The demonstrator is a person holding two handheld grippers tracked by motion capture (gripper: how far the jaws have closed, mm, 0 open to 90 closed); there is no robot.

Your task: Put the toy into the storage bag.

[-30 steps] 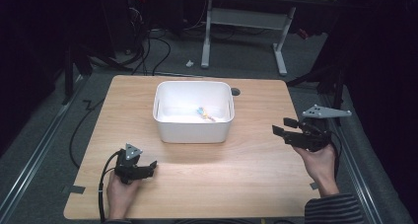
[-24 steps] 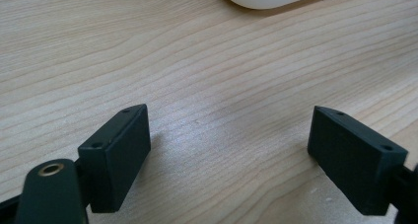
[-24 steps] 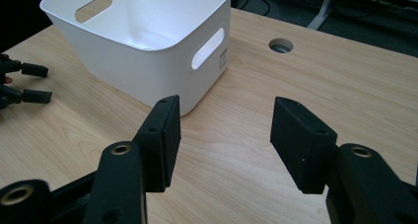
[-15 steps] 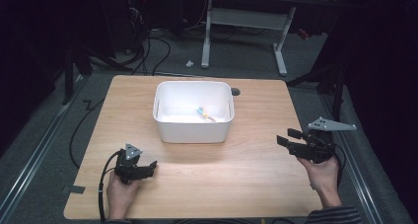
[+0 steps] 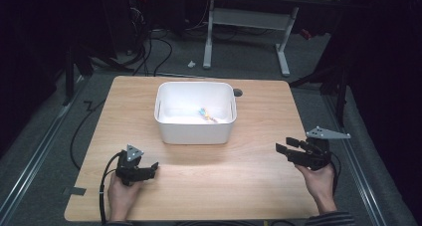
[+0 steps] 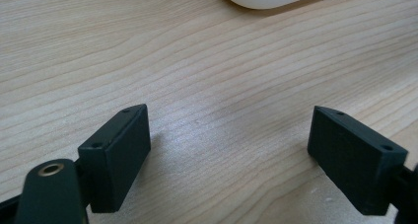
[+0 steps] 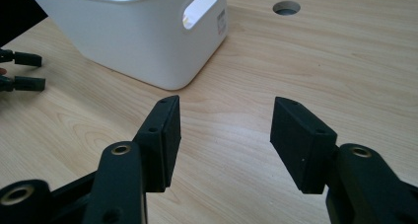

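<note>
At the centre of the high view a glossy white round-cornered plastic bin [image 5: 195,112] holding a small colourful item [image 5: 206,113] sits on the pale wood-grain counter [image 5: 259,181], where either spread, empty black gripper, left [image 5: 153,167] or right [image 5: 282,146], could nudge its smooth, light-looking wall and slide it.

1. The high view looks forward and down on the whole table [image 5: 249,186]
2. Both gripper views sit low, very near the wood
3. All share the white bin [image 5: 195,111]
</note>
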